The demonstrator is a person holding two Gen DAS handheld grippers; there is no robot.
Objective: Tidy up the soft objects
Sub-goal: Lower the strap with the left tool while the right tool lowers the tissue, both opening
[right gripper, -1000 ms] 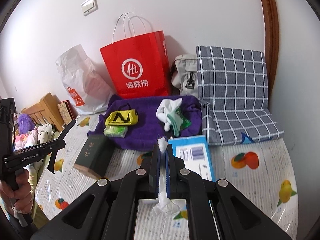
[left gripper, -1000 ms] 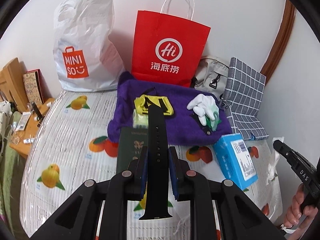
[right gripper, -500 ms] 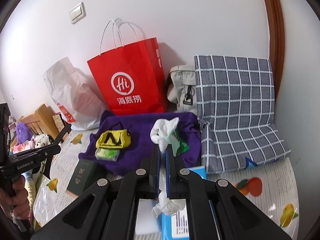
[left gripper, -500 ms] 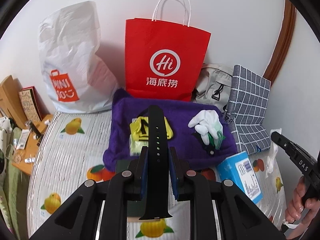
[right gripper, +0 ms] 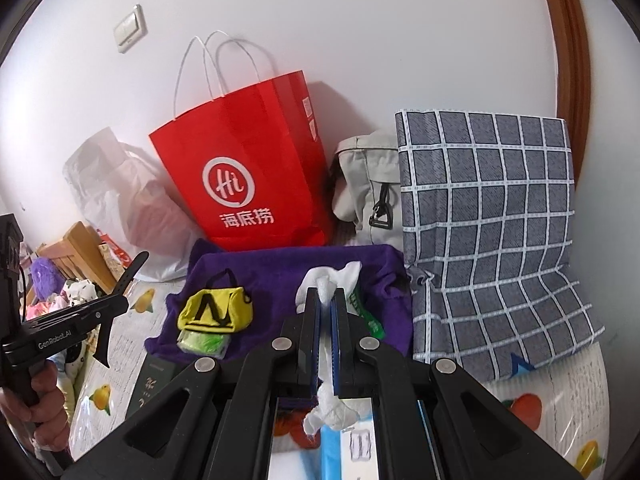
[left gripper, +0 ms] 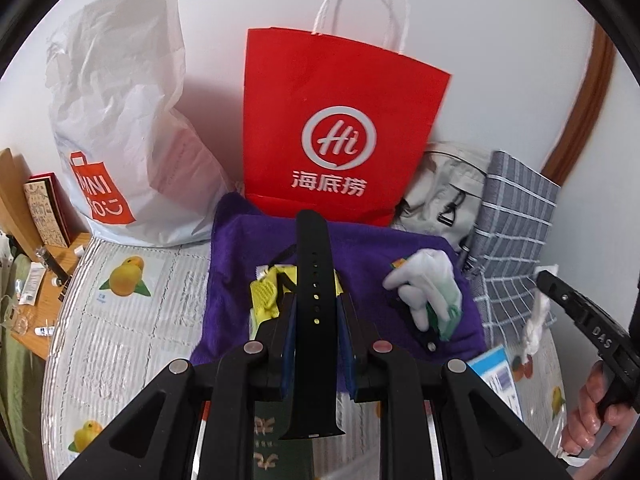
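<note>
My left gripper [left gripper: 314, 300] is shut on a black watch strap [left gripper: 314, 256], which stands upright between the pads and pokes out past both ends. My right gripper [right gripper: 326, 296] is shut on a twisted white tissue strip [right gripper: 330, 408]. Both hover over the near edge of a purple towel [left gripper: 368, 248] spread on the bed. A yellow pouch [right gripper: 216, 312] and a white glove [left gripper: 428, 280] lie on the towel. In the left wrist view the right gripper [left gripper: 548, 280] enters at the right, held by a hand. The right wrist view shows the left gripper [right gripper: 120, 300] at the left.
A red paper bag [left gripper: 340, 140] and a white plastic bag [left gripper: 120, 120] stand against the wall behind the towel. A beige backpack [left gripper: 440, 192] and a grey checked cushion [right gripper: 488, 220] fill the right. A green booklet [right gripper: 154, 384] and a blue box [left gripper: 496, 376] lie near me.
Both grippers have moved forward over the bed toward the purple towel and the bags, which now look larger and closer. Each keeps its hold.
</note>
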